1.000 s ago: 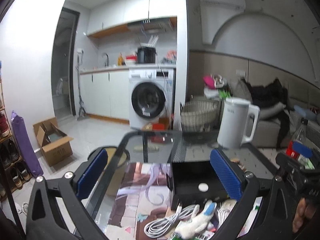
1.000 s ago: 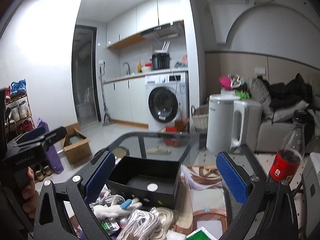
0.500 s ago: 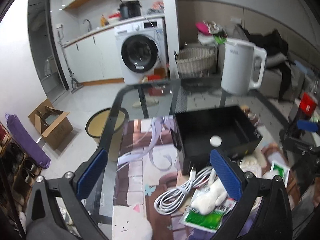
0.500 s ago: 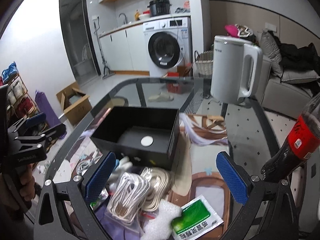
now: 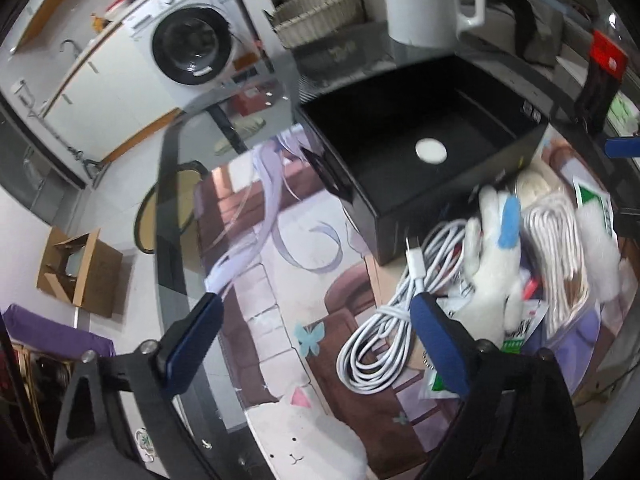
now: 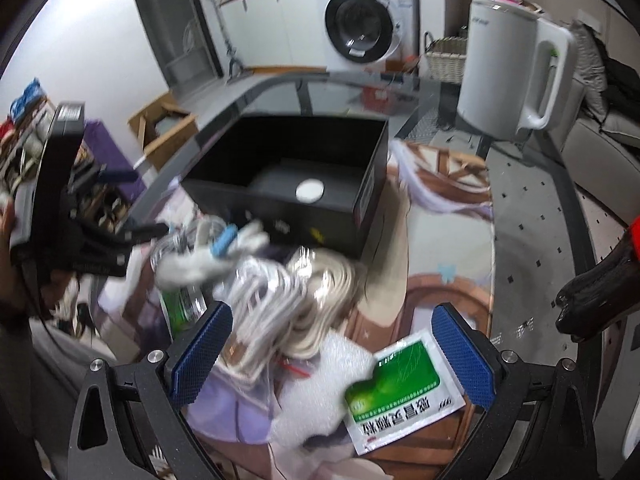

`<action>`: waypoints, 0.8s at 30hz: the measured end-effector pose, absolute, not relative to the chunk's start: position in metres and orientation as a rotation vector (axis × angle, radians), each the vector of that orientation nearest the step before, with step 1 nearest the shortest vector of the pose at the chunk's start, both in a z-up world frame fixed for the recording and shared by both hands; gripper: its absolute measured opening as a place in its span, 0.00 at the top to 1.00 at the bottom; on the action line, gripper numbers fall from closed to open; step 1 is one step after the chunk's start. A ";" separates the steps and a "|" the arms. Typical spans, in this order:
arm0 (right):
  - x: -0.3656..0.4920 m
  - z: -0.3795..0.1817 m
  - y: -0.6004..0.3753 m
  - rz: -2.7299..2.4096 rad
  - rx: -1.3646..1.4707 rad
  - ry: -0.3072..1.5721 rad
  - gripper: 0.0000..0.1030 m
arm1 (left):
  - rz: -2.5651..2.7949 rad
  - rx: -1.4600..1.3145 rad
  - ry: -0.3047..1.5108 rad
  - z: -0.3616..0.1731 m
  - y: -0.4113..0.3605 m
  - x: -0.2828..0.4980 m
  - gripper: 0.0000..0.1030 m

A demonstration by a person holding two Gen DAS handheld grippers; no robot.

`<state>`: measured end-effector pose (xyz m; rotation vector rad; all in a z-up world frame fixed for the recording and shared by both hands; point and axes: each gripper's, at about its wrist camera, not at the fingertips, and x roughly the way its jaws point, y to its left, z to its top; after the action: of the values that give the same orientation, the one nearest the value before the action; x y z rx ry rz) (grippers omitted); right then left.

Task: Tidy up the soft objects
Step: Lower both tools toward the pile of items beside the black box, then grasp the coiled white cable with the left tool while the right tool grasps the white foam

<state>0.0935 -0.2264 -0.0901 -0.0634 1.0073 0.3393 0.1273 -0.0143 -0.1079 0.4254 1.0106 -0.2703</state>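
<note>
My left gripper [image 5: 316, 336] has its blue-padded jaws wide and closing, with nothing pinched; only the printed desk mat [image 5: 280, 264] lies between them. My right gripper [image 6: 332, 352] stands wide too, empty, above the clutter. Just past the left gripper's right pad lies a coiled white charging cable [image 5: 384, 320], and beside it the white plush toy with a blue patch [image 5: 492, 256], resting against the front wall of the open black cardboard box [image 5: 400, 208]. From the right wrist, the same plush toy [image 6: 208, 256] sits left of my jaws, beyond a bagged bundle of white cords [image 6: 280, 300]. A green-and-white medicine sachet [image 6: 400, 396] lies between the right pads, near the right one. A white electric kettle [image 6: 512, 68] stands behind the box on the glass table [image 6: 532, 208], and a dark cola bottle [image 6: 600, 296] lies at the right edge.
</note>
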 end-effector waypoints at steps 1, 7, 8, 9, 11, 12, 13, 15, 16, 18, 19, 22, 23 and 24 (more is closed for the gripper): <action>0.093 -0.094 -0.226 0.347 -0.072 1.027 0.07 | -0.283 0.430 1.024 -0.111 -0.013 0.130 0.14; 0.088 -0.114 -0.225 0.390 -0.112 1.109 0.17 | -0.361 0.427 1.079 -0.125 -0.015 0.132 0.24; 0.087 -0.115 -0.225 0.393 -0.116 1.116 0.18 | -0.373 0.437 1.082 -0.127 -0.017 0.131 0.24; 0.085 -0.117 -0.225 0.397 -0.123 1.123 0.20 | -0.380 0.447 1.085 -0.128 -0.020 0.130 0.24; 0.084 -0.120 -0.225 0.409 -0.131 1.143 0.21 | -0.387 0.467 1.095 -0.133 -0.025 0.129 0.24; 0.083 -0.123 -0.223 0.418 -0.139 1.155 0.21 | -0.390 0.475 1.102 -0.136 -0.027 0.129 0.24; 0.082 -0.126 -0.221 0.425 -0.146 1.167 0.21 | -0.391 0.487 1.109 -0.140 -0.029 0.130 0.26; 0.081 -0.130 -0.215 0.444 -0.161 1.188 0.25 | -0.385 0.506 1.116 -0.144 -0.034 0.131 0.32; 0.080 -0.132 -0.213 0.451 -0.169 1.192 0.27 | -0.382 0.510 1.118 -0.147 -0.035 0.132 0.33; 0.079 -0.134 -0.210 0.459 -0.181 1.196 0.27 | -0.374 0.508 1.120 -0.150 -0.035 0.135 0.35; 0.078 -0.135 -0.209 0.466 -0.187 1.201 0.27 | -0.375 0.505 1.117 -0.150 -0.036 0.135 0.40; 0.075 -0.139 -0.203 0.482 -0.209 1.205 0.29 | -0.402 0.477 1.123 -0.149 -0.037 0.134 0.61; 0.075 -0.139 -0.201 0.485 -0.217 1.204 0.30 | -0.417 0.461 1.132 -0.150 -0.038 0.135 0.67; 0.075 -0.139 -0.199 0.487 -0.226 1.198 0.31 | -0.430 0.441 1.141 -0.149 -0.040 0.133 0.67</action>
<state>0.0749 -0.1989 -0.1394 -0.2263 1.1984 0.4872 0.1328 -0.0400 -0.1485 0.4413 1.1414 -0.4302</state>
